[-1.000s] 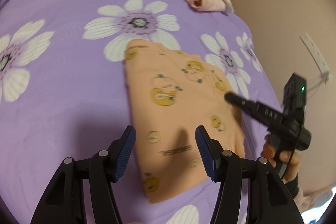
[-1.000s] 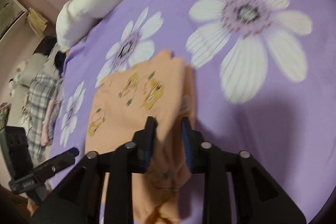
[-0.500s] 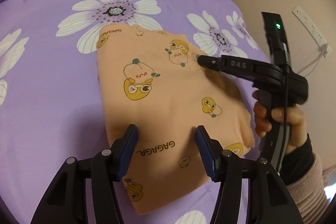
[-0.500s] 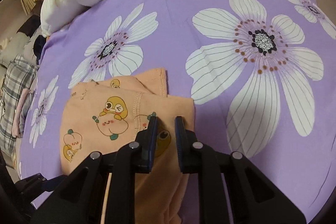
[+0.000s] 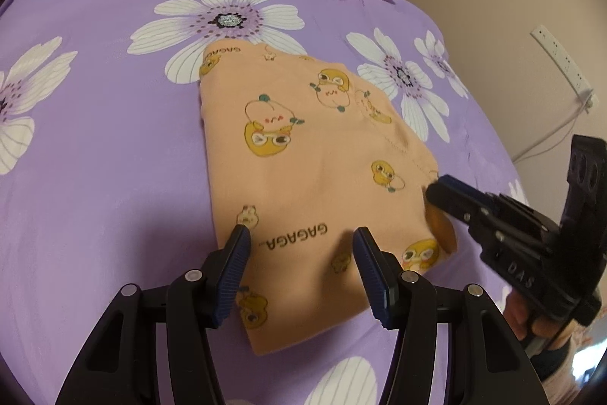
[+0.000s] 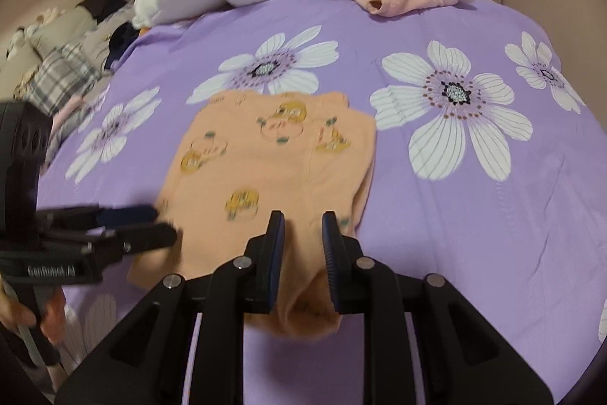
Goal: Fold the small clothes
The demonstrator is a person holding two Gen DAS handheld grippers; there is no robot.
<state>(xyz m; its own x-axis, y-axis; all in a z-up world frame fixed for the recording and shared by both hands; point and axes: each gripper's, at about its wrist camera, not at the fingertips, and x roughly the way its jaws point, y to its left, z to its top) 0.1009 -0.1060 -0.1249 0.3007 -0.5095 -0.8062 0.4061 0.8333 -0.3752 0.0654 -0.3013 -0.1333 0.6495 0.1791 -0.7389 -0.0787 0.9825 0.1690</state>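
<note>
Fingers of the right gripper straddle the near edge of the orange garment, having just opened a little; whether they pinch cloth I cannot tell. The garment lies on the purple flowered sheet, its long axis running away from both tools. The left gripper, parted and empty, hovers tilted down over the near hem.
</note>
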